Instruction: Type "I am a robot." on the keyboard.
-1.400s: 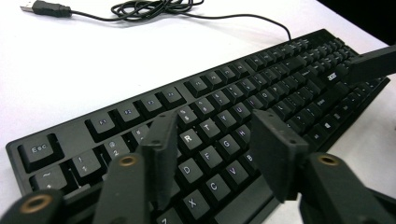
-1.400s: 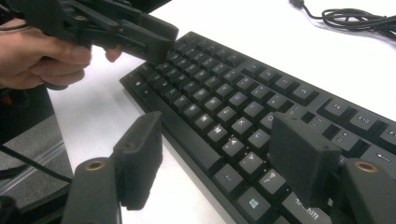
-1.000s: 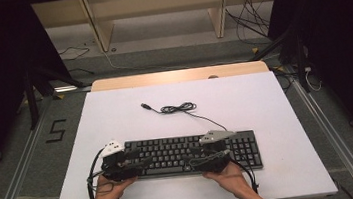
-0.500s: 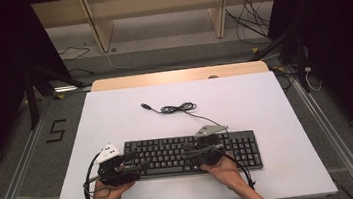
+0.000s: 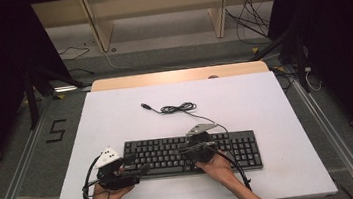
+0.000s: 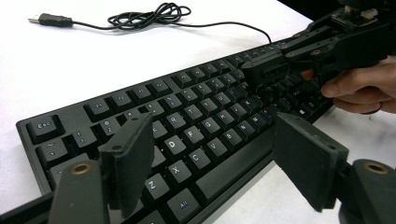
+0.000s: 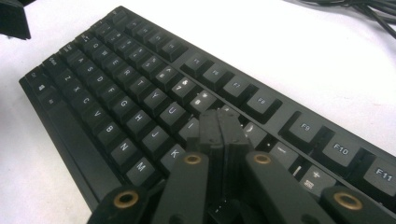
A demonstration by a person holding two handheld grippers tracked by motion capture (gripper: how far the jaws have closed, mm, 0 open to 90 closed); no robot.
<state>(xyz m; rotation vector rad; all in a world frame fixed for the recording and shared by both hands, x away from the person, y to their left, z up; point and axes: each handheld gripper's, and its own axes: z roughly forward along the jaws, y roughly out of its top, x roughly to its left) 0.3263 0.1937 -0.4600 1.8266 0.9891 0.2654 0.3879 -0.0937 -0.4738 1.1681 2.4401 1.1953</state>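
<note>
Near the front edge of the flat white table top (image 5: 277,118), two hands come in from below, and each one holds a black two-jaw gripper. On the left side, the left gripper (image 5: 140,170) sits at the left front corner of the long black computer keyboard (image 5: 240,147). Its jaws are spread wide apart with nothing held between them. From the left gripper view, one jaw hangs over the letter keys and the other jaw hangs over the table just past the keyboard's front edge. The right gripper (image 5: 183,152) is over the middle of the keyboard, and its two jaws are pressed tight together. Seen in the right gripper view, its tip (image 7: 220,127) is down among the keys near K and the number row, but I cannot tell if it pushes a key.

The keyboard lies flat near the front of the table. Its long side runs left to right, and the space bar side faces the person. A thin black cable (image 5: 178,108) leaves its back edge, makes a small bundle of loops farther back, and ends in a plug (image 5: 145,106) that points to the far left
</note>
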